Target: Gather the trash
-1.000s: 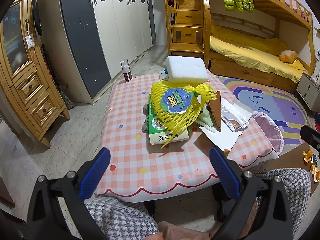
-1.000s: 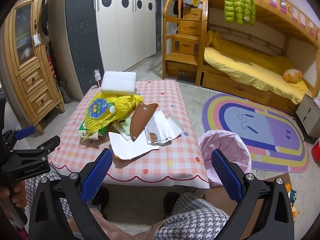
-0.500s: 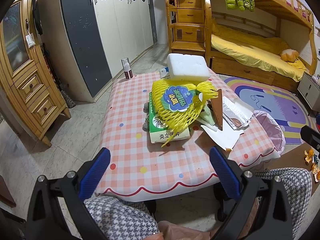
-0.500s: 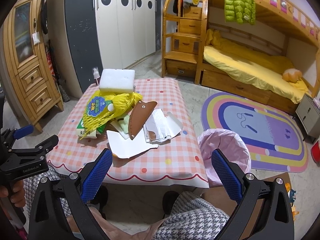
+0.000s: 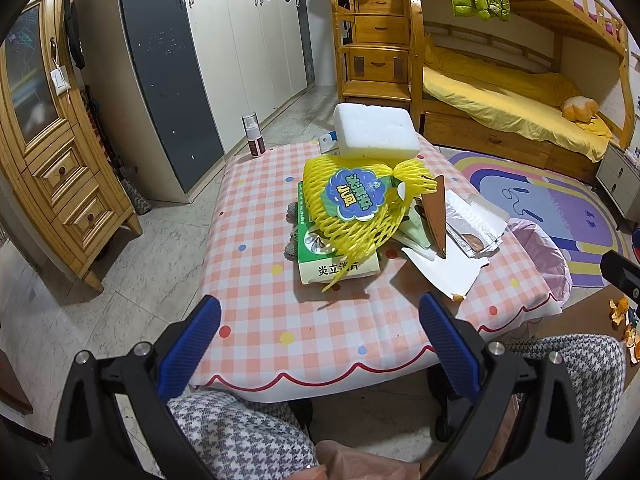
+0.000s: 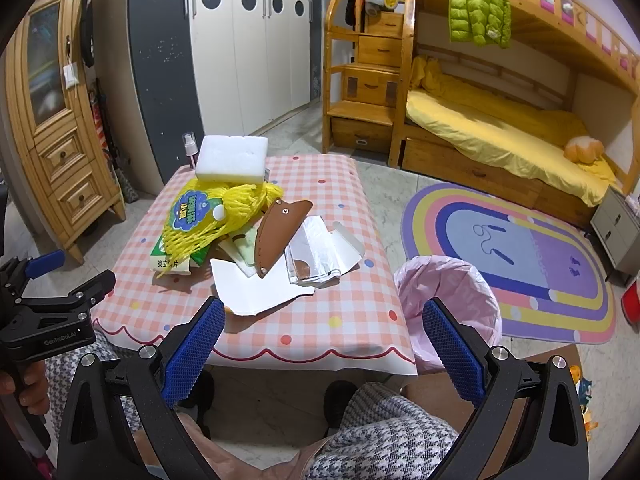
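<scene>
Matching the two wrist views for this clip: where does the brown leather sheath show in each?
Left wrist: sheath right of centre, seen edge-on, right of the yellow net.
Right wrist: sheath left of centre, seen flat-on, right of the net.
Shared landmark: white foam block at the table's far end, behind the net.

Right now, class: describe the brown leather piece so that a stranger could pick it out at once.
Find the low table with the pink checked cloth. In the heap at its middle, right of the yellow foam net, a brown leather sheath leans on white card and foil. It alone is brown, pointed and stitched along one edge.
</scene>
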Demonstrator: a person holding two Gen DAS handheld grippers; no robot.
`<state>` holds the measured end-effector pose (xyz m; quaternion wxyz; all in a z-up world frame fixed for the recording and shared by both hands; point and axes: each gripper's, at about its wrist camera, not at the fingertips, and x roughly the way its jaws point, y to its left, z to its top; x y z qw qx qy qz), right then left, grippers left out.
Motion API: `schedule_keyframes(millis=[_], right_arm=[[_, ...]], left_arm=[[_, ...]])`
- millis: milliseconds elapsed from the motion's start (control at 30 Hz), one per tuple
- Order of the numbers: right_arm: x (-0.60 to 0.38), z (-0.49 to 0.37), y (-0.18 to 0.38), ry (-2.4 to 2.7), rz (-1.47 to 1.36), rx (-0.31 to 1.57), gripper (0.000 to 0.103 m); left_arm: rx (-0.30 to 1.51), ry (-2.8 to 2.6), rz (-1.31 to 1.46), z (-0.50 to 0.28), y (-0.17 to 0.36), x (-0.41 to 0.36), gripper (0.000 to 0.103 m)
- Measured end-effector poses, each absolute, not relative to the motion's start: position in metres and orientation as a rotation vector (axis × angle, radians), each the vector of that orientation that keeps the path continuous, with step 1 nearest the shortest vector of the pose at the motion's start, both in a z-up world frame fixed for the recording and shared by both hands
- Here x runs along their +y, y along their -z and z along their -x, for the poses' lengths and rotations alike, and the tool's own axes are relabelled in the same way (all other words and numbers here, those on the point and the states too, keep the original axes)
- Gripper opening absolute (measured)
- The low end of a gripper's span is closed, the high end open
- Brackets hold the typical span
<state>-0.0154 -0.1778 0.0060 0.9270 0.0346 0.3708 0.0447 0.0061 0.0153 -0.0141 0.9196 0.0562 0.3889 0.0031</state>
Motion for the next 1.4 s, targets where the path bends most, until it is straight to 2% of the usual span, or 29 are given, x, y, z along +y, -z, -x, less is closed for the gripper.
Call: schedule_keyframes(millis=[1400], right_arm=[[-0.1792,0.0133,-0.0047,-0.09,-0.071,0.764,0.098]], left_arm=[[0.808,-0.009,-0.108,-0.007,0.0147,0.0154,0.096]])
